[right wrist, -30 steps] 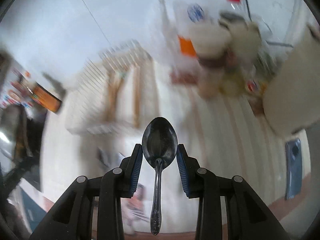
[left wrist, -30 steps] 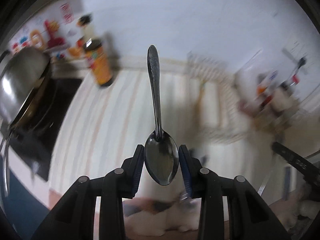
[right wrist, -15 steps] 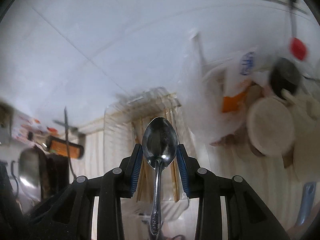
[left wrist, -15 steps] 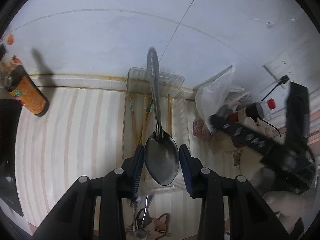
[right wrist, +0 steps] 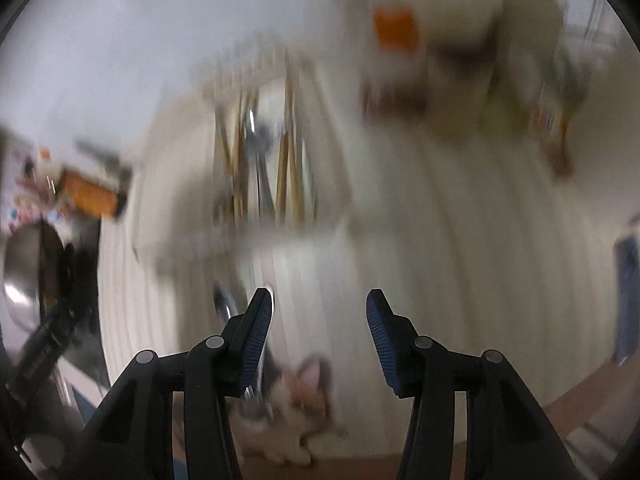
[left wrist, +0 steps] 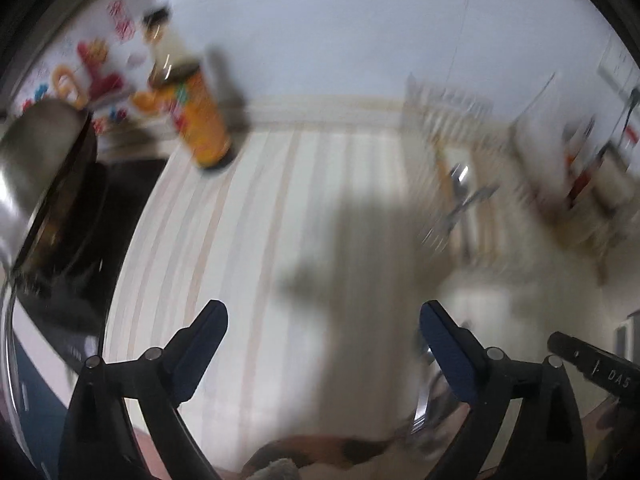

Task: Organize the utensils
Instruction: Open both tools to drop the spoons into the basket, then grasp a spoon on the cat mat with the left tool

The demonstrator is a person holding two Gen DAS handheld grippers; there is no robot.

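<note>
Left gripper (left wrist: 323, 322) with jaws spread wide and holding nothing, over the striped bench (left wrist: 256, 248), orange-labelled bottle (left wrist: 200, 120) far left, steel pot (left wrist: 36, 160) at left edge, blurred utensil tray (left wrist: 452, 168) far right with metal cutlery (left wrist: 460, 196) inside

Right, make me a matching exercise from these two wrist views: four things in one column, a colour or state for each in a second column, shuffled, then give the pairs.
Things:
1. left gripper
2. sauce bottle
3. chopsticks
4. pot

Colour or state:
A. orange label, standing on the striped counter
B. shiny silver metal, at the left edge
C. jaws wide apart, nothing between them
D. light wood, lying in the clear tray

Pairs: 1-C, 2-A, 3-D, 4-B

Both views are blurred, so finer detail cannot be told.
</note>
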